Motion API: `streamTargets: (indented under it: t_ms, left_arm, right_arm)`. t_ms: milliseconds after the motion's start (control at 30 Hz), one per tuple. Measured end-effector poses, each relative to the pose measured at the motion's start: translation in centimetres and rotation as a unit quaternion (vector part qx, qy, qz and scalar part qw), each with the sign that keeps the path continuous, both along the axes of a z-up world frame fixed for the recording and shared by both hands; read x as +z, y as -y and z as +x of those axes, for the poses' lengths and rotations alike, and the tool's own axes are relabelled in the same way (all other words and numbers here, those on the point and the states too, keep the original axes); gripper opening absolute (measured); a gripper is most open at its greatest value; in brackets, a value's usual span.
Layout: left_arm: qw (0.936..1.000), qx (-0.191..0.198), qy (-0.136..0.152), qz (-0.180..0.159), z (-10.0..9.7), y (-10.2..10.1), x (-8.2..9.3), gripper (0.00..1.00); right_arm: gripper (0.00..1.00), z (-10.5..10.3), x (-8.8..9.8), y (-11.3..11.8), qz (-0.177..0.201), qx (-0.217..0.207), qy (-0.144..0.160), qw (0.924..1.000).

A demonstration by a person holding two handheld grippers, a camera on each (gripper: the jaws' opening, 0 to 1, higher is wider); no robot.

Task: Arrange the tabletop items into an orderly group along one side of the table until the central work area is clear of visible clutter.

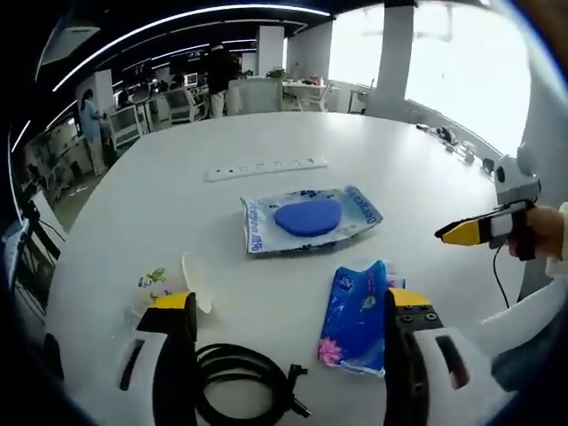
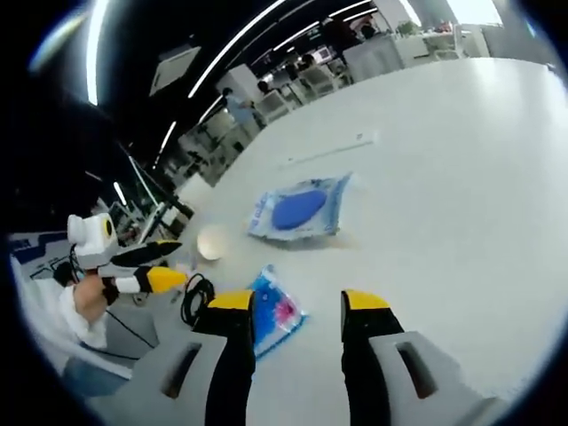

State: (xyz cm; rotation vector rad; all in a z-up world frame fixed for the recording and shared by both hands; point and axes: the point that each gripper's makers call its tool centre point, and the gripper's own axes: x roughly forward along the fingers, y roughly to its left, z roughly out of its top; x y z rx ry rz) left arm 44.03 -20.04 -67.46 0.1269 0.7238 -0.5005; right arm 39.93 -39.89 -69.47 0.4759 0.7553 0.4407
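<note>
In the left gripper view, the left tool (image 1: 288, 319) hangs above the near edge of the white round table (image 1: 177, 204), its two yellow-tipped jaws set wide apart with nothing between them. A coiled black cable (image 1: 241, 383) lies on the table between the jaws, low down. A blue floral packet (image 1: 357, 312) lies just beside the inner side of the jaw seen on the right. A paper cup (image 1: 173, 286) lies tipped on its side just above the other jaw. Further off, near the table's middle, sits a clear bag with a blue disc inside (image 1: 308, 218), and beyond that a white power strip (image 1: 266, 167). The right tool (image 1: 466, 232) comes in from the right edge, held by a hand (image 1: 543, 232); its jaws look nearly closed and hold nothing.

In the right gripper view, the right tool (image 2: 297, 315) hovers over the table (image 2: 444, 160), jaws parted and empty. The floral packet (image 2: 277, 306) lies partly behind the jaw on the left. The bag with the disc (image 2: 300, 209) lies further ahead, the cup (image 2: 212, 241) to its left, the cable (image 2: 197, 297) near the table's edge. The left tool (image 2: 164, 264) shows at left, its jaws apart.
</note>
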Motion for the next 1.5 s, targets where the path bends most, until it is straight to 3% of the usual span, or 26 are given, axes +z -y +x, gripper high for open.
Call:
streamTargets:
  t_ms: [300,567,667,900,1133,1233,1300,1367,1433,1500]
  left_arm:
    - [0.9999,0.007,-0.009,-0.008,-1.9,0.6,-0.7,0.86]
    - [0.9993,0.028,-0.025,-0.01,-4.6,-0.4,-1.9,0.86]
    - [0.9988,0.038,-0.03,-0.009,-5.7,-1.1,-2.1,0.86]
    - [0.9973,0.058,-0.043,-0.01,-7.9,-1.6,-2.8,0.86]
    - [0.9956,0.073,-0.053,-0.024,-8.8,-1.4,-3.2,0.86]
    - [0.9954,0.073,-0.057,-0.026,-9.1,-0.9,-3.5,0.85]
    - [0.9952,0.07,-0.062,-0.029,-9.2,-0.4,-3.7,0.82]
    - [0.9938,0.073,-0.071,-0.044,-9.4,0.3,-3.8,0.73]
    - [0.9912,0.065,-0.084,-0.08,-9.6,1.7,-3.7,0.61]
    - [0.9903,0.061,-0.092,-0.084,-9.7,2.5,-4.1,0.56]
  right_arm:
    - [0.36,-0.6,-0.2,-0.3,0.013,0.004,-0.009,0.9999]
    - [0.36,-1.1,-0.5,-1.0,0.013,0.019,-0.014,0.9996]
    - [0.36,-1.4,-0.8,-1.5,-0.007,0.042,-0.01,0.999]
    - [0.36,-2.0,-1.3,-3.1,-0.004,0.077,-0.015,0.9969]
    - [0.36,-1.6,-1.5,-3.8,-0.012,0.105,-0.021,0.9942]
    - [0.36,-1.4,-1.6,-3.7,-0.034,0.127,-0.016,0.9912]
    - [0.35,-1.0,-1.8,-3.6,-0.05,0.145,-0.013,0.988]
    - [0.35,-0.4,-2.1,-3.5,-0.069,0.168,-0.008,0.9834]
    - [0.35,0.1,-2.2,-3.4,-0.089,0.194,-0.005,0.9769]
    - [0.35,0.8,-2.1,-3.5,-0.106,0.214,0.004,0.9711]
